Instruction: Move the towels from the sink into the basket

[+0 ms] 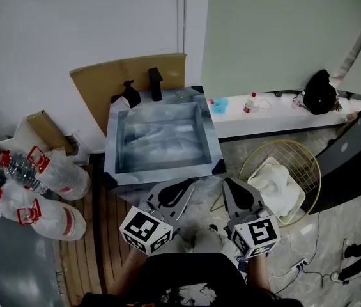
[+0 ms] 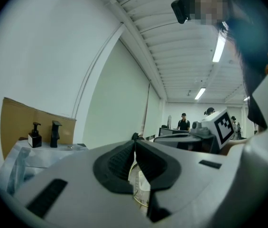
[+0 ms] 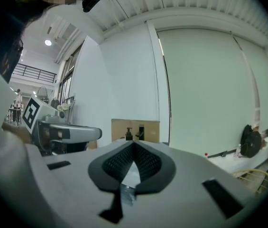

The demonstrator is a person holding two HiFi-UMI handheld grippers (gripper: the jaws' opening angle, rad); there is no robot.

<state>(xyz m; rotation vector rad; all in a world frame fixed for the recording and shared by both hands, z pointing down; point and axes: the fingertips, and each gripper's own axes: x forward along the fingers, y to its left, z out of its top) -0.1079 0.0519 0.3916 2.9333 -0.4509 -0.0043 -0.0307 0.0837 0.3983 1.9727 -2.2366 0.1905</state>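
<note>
At the left of the head view lie some plastic bottles (image 1: pixel 46 184), none of our concern. At the centre, the sink (image 1: pixel 111 171) holds what we take to be a pale towel (image 1: pixel 158 139), flat in the basin. Its long axis seems to run from lower left to upper right, though the folds are too faint to be sure.

Below it our left gripper (image 1: pixel 188 185) has its jaws closed tip to tip on nothing, and so has the right gripper (image 1: pixel 227 182). We judge the step in hand to be a fresh reach. We should part the jaws before passing the rim, pinch a raised fold across that axis, and lift clear of the tap (image 1: pixel 156 83).

At the right, the basket (image 1: pixel 311 165) holds a white towel (image 1: pixel 276 184), heaped and running upper left to lower right.
</note>
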